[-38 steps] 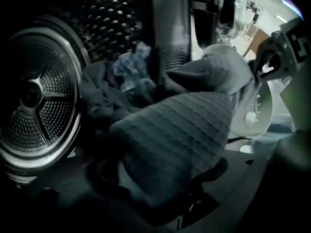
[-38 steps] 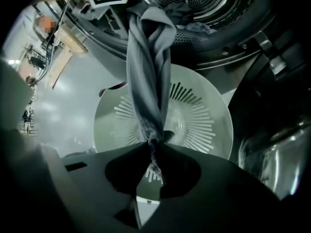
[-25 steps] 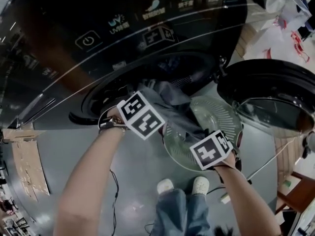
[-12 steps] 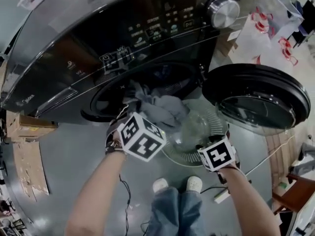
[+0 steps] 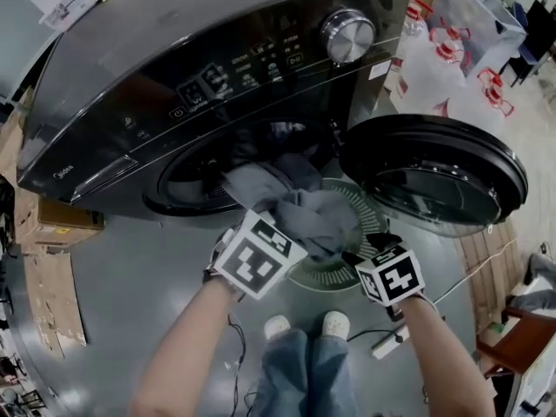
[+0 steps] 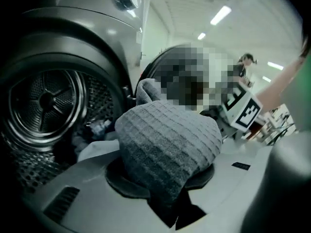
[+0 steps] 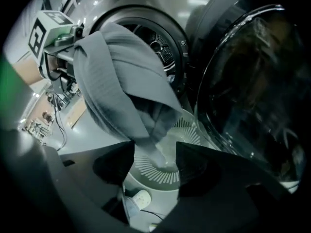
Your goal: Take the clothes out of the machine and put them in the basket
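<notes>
A grey ribbed garment (image 5: pixel 304 211) trails out of the washing machine's drum opening (image 5: pixel 195 168) and hangs over the pale slatted basket (image 5: pixel 352 200) on the floor in front. My left gripper (image 5: pixel 285 227) is shut on a bunch of it (image 6: pixel 165 144). In the right gripper view the garment (image 7: pixel 116 81) hangs from the left gripper, its tail dangling above the basket (image 7: pixel 160 176). My right gripper (image 7: pixel 154 159) is opening; the tail hangs in the gap, the pads apart from it. More clothes (image 6: pixel 92 130) lie inside the drum (image 6: pixel 43 101).
The round machine door (image 5: pixel 434 176) stands open to the right, over the basket's far side. A cardboard box (image 5: pixel 52 224) sits at the left, white bags (image 5: pixel 452 68) at the top right. The person's shoes (image 5: pixel 304 324) and a cable (image 5: pixel 234 346) are on the floor below.
The left gripper has drawn the grey garment out of the drum and up over the basket. The right gripper has risen. The head view has tilted up to show the control panel.
</notes>
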Available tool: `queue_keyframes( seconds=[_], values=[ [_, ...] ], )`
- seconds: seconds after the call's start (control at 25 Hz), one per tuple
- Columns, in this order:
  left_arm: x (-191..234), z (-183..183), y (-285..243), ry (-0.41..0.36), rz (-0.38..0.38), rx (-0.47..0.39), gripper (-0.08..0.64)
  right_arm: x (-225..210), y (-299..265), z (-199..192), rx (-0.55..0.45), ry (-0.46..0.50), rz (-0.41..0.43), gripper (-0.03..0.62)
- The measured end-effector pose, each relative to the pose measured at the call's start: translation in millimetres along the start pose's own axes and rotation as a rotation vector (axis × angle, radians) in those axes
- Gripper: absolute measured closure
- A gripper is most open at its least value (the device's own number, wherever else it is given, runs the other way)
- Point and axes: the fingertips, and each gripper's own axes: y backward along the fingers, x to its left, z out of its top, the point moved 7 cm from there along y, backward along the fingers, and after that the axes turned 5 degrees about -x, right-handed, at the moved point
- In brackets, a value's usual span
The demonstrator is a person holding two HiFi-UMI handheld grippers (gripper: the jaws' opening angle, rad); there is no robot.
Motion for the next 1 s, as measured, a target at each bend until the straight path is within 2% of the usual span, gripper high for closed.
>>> queue_keyframes(
  seconds=[0.32, 0.4, 0.56, 0.64, 0.76, 0.88, 1.0],
  values=[
    [-46, 9, -19, 0.251, -0.198, -0.104, 0.423, 4, 16, -31, 0.017, 0.014, 0.052, 0.287],
    [-54, 7, -27, 0.292, -0.23, -0.106, 0.423, 5, 18, -34, -0.008, 0.03, 0.071, 0.244],
    [-57, -2, -36, 0.269, -0.25, -0.033, 0.422, 14, 23, -25, -0.153, 0.154, 0.091, 0.133],
    [-56, -6, -38, 0.252, -0.274, -0.001, 0.42, 22, 26, -15, -0.224, 0.241, 0.117, 0.113],
    [-54, -8, -42, 0.239, -0.322, 0.037, 0.416, 40, 23, 4, -0.277, 0.345, 0.181, 0.1],
    [-55, -6, -44, 0.231, -0.383, 0.035, 0.41, 54, 11, 27, -0.25, 0.408, 0.199, 0.109],
    [-42, -6, -46, 0.271, -0.342, -0.001, 0.397, 54, 2, 39, -0.176, 0.443, 0.148, 0.284]
  ],
)
